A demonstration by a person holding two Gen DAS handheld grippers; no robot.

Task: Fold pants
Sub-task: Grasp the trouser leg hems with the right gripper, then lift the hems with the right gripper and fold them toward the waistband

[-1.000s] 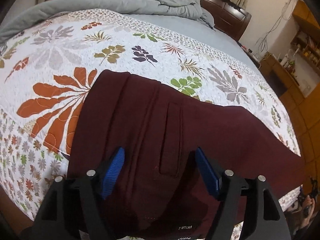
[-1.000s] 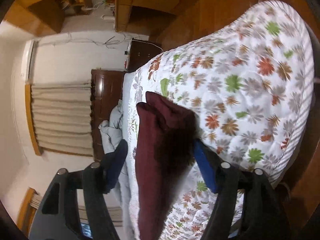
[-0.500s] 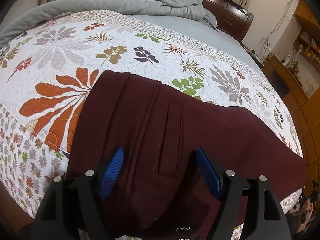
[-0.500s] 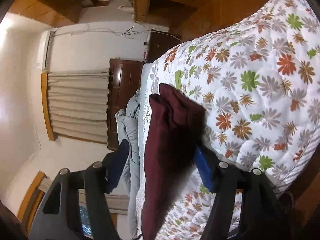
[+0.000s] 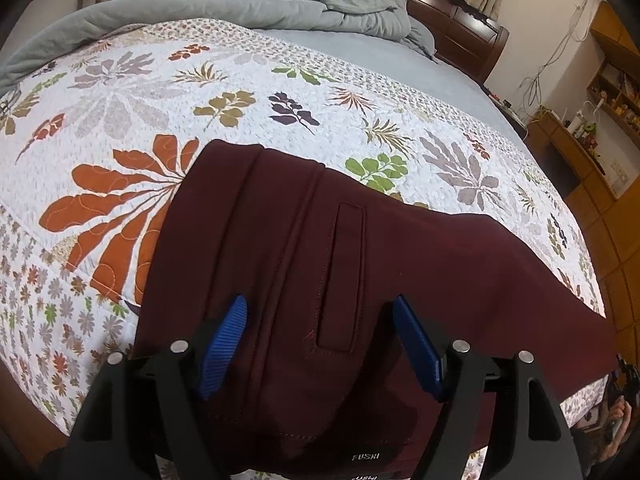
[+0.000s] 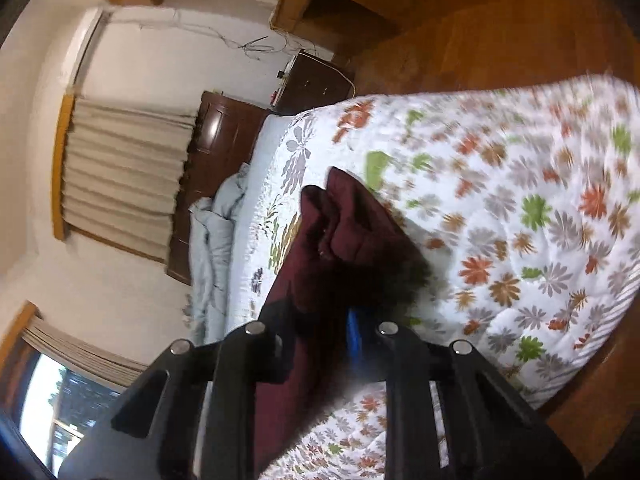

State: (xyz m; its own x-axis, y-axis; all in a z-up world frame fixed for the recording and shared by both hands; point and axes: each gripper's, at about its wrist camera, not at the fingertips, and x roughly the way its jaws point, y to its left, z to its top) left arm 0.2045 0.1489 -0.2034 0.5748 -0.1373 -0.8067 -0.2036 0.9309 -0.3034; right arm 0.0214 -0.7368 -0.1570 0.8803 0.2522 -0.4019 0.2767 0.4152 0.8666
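Note:
The dark maroon pants lie on the floral quilt, waist and back pocket nearest me, legs running off to the right. My left gripper is open, its blue pads apart above the waist area, holding nothing. In the right wrist view, my right gripper is shut on the leg end of the pants, which bunches up and lifts off the quilt. This view is rolled sideways and blurred.
A crumpled grey duvet lies at the head of the bed before a dark wooden headboard. Wooden shelves and a dark nightstand stand beside the bed. Wooden floor surrounds it.
My right gripper has closed on the pants' leg end, which it straddled open before, and its view has swung. My left gripper stays open and has barely moved.

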